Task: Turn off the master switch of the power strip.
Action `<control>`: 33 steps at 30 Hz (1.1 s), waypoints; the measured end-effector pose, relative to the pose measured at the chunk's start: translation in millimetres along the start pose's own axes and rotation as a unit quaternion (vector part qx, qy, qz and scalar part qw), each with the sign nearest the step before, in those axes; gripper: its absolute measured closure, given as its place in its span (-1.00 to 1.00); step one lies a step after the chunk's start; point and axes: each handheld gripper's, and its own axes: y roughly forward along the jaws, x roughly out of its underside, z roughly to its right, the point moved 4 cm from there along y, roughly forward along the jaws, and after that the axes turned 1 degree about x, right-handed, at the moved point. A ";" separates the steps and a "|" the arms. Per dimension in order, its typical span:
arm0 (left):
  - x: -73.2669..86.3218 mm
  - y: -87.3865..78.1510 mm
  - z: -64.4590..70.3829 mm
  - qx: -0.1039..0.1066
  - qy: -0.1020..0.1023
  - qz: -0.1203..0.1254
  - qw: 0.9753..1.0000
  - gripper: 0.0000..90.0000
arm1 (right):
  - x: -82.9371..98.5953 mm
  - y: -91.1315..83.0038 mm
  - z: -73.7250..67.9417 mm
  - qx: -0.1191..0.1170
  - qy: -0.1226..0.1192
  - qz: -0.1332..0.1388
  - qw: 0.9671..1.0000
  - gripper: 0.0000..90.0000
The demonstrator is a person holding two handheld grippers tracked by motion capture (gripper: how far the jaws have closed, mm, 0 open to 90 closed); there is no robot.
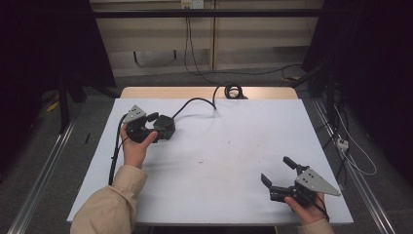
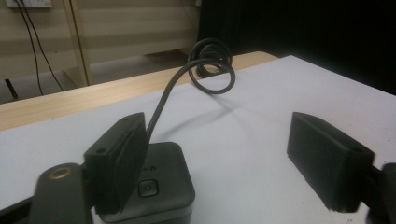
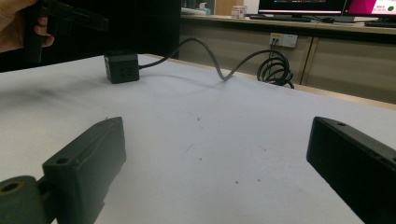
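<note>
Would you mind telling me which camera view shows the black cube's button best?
The left gripper view: the button sits close on the black cube. The high view shows the cube small; the right gripper view shows its socketed side from afar.

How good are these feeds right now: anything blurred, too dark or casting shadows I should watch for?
High view: the white table is evenly lit, the surroundings nearly black. Left gripper view: the near black jaws and the dark grey cube-shaped power box are soft, while the coiled black cable behind is sharper and casts a faint shadow. Right gripper view: the near jaws are blurred; the box and cable are clearer.
</note>
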 end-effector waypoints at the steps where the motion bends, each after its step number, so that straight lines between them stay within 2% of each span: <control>1: 0.2 0.4 -0.3 -0.001 -0.002 0.000 1.000 -0.49 | 0.0 -0.1 0.1 0.000 0.000 0.000 1.000 -0.90; 13: 4.5 3.3 -8.7 -0.023 -0.018 -0.008 1.000 -0.19 | -0.1 0.4 0.0 0.001 0.000 -0.001 1.000 -0.90; 18: 5.8 4.8 -12.6 -0.032 -0.015 -0.017 0.999 -0.01 | 0.5 0.7 0.2 0.000 -0.001 -0.002 1.000 -0.90; 25: 2.6 8.2 -13.1 -0.033 -0.007 -0.024 0.999 0.23 | 0.7 0.8 0.5 -0.001 -0.002 -0.003 1.000 -0.90; 33: 4.4 9.7 -15.5 -0.039 -0.010 -0.029 0.999 0.49 | 0.5 0.1 0.8 0.000 0.000 -0.002 1.000 -0.90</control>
